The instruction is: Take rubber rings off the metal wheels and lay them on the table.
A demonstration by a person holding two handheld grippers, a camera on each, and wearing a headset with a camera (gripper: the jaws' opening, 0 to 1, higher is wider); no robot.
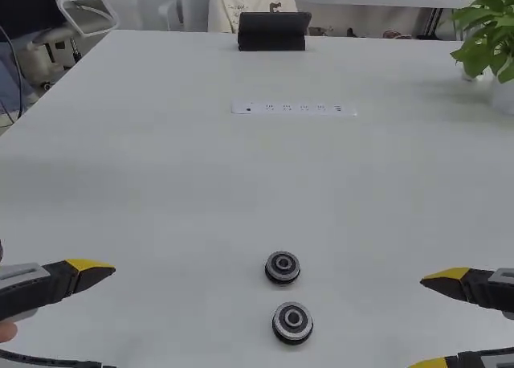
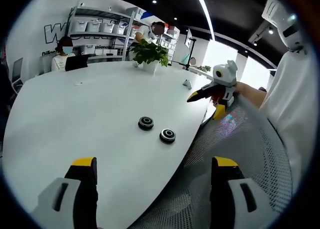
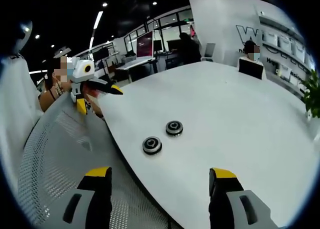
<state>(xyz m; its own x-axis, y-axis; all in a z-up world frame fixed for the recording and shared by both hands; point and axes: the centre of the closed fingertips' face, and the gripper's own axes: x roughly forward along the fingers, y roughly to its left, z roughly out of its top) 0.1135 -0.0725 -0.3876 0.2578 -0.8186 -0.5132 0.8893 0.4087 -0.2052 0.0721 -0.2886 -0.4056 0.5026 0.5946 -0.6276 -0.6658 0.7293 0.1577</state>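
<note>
I have my left gripper (image 2: pixel 155 163) and right gripper (image 3: pixel 160 172) both spread wide, nothing between the jaws, one at each side of the far metal wheel (image 1: pixel 282 267) and near metal wheel (image 1: pixel 292 321) — these sit just apart on the white table (image 1: pixel 241 183), dark rubber rings (image 1: pixel 268 271) on.

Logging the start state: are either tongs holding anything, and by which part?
Nothing is held. The left tongs and right tongs are open and empty; the near wheel and far wheel sit on the table.
</note>
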